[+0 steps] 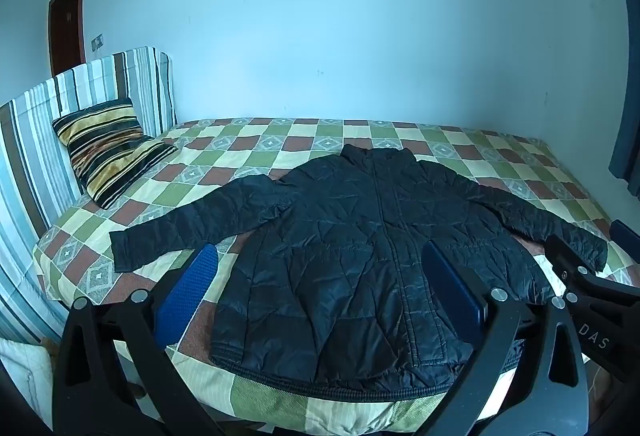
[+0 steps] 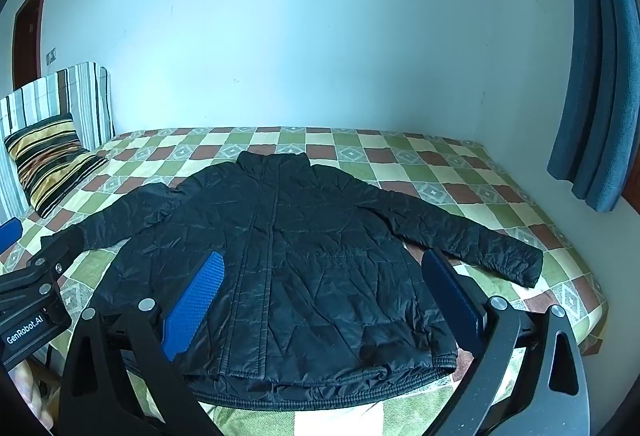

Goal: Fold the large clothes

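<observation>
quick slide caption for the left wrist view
Open left claw hovers above a black quilted jacket spread flat on a checkered bed.

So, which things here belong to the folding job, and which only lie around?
For the job:
- black quilted jacket, spread flat on the bed
- left gripper, open
- right gripper, open

Just there:
- striped pillow
- checkered bedspread
- blue curtain
</observation>
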A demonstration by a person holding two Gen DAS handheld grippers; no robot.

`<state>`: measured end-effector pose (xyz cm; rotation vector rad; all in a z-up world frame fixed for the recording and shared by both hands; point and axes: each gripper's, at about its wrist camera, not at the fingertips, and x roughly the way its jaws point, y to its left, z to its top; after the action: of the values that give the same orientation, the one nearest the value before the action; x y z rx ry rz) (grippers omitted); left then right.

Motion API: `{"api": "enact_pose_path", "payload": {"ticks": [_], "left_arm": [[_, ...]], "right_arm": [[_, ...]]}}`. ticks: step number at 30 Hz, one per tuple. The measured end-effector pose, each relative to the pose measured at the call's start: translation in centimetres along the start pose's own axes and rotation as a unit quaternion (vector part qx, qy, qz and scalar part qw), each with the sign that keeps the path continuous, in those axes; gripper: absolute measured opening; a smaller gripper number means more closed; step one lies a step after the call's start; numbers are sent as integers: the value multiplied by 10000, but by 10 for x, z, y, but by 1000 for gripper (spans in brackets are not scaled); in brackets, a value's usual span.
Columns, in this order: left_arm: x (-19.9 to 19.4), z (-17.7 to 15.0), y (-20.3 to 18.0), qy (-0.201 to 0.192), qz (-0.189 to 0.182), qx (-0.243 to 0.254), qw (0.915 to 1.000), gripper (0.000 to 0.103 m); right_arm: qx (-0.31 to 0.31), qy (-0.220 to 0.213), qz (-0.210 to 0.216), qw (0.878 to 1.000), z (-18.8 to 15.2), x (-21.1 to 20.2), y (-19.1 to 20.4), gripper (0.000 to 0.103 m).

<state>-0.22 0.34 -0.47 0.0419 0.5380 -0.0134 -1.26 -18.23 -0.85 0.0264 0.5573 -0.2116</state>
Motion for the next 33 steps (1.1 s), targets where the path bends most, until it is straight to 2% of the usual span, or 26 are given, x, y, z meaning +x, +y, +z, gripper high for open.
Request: {"api": "enact_pose_path", "payload": {"ticks": [33], "left_arm": [[4,-6,-2,75,-7,35,10000,101]], "right_arm": [[-14,21,-4,10000,-4,5,3,98]]}}
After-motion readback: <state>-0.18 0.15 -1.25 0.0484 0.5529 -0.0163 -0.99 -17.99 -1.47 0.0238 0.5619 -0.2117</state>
